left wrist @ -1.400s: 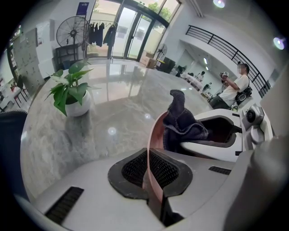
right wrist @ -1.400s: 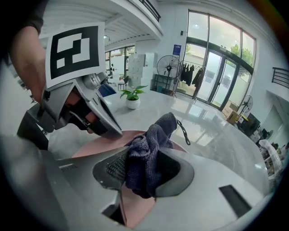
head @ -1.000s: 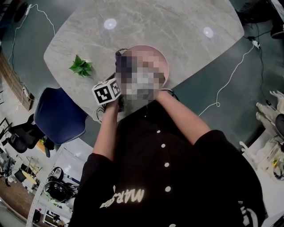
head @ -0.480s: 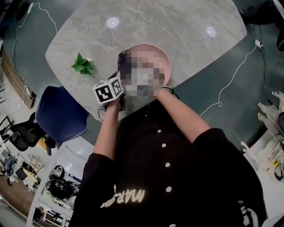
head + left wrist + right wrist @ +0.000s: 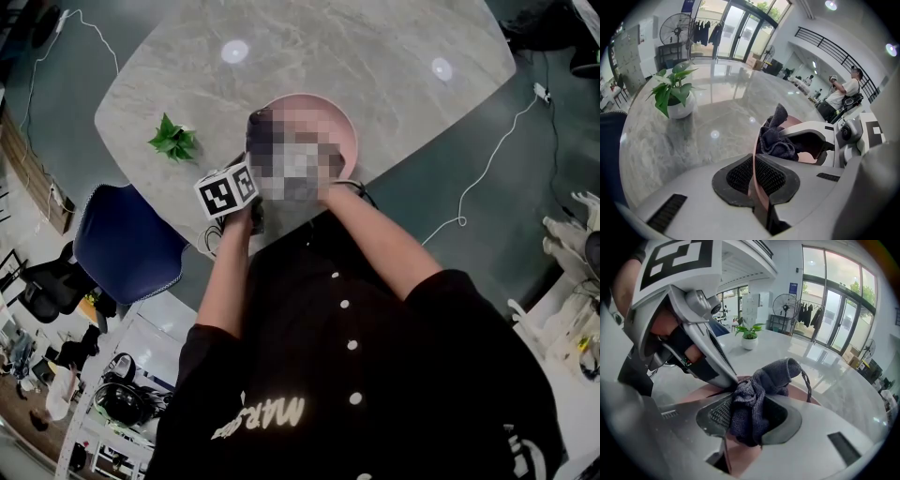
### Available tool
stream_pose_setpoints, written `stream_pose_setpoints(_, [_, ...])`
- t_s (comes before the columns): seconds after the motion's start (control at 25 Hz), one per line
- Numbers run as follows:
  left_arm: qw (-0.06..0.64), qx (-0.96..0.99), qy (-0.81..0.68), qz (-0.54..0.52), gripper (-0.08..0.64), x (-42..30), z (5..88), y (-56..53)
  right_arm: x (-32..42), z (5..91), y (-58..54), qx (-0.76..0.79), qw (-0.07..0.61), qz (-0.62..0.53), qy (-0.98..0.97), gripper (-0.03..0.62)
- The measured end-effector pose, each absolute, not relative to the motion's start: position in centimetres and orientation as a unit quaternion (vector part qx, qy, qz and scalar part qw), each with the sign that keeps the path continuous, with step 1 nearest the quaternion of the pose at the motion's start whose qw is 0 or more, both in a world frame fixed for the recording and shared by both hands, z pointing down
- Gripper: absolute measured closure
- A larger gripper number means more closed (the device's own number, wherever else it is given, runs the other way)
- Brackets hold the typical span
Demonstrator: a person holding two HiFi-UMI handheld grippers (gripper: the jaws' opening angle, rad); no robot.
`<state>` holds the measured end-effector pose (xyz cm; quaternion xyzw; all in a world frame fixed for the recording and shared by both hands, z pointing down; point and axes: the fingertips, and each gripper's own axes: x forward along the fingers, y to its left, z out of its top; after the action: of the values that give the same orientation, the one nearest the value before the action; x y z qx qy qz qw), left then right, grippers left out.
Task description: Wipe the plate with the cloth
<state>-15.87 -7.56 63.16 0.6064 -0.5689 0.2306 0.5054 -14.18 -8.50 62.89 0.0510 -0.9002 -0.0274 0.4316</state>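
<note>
Cloth (image 5: 750,399) on plate (image 5: 349,131): no visible shift.

The head view looks steeply down from well above onto the near edge of the table (image 5: 375,56), where the plate (image 5: 319,101) shows. The left gripper view sits low, right behind the left gripper (image 5: 753,176), and faces across the table toward the potted plant (image 5: 675,91) and the glass doors (image 5: 736,28). The right gripper view, just as close behind the right gripper (image 5: 747,413), shares that plant, the doors, the plate and the cloth (image 5: 754,394).
</note>
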Motion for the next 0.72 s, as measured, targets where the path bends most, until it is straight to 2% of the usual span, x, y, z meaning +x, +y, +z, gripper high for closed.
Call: stream_pose_setpoints(0.72, [0.502,0.601,-0.575,0.237,0.532,-15.8,63.2,-7.4,-11.7,63.1,-8.6,0.052,0.448,-0.04,-0.892,0.449])
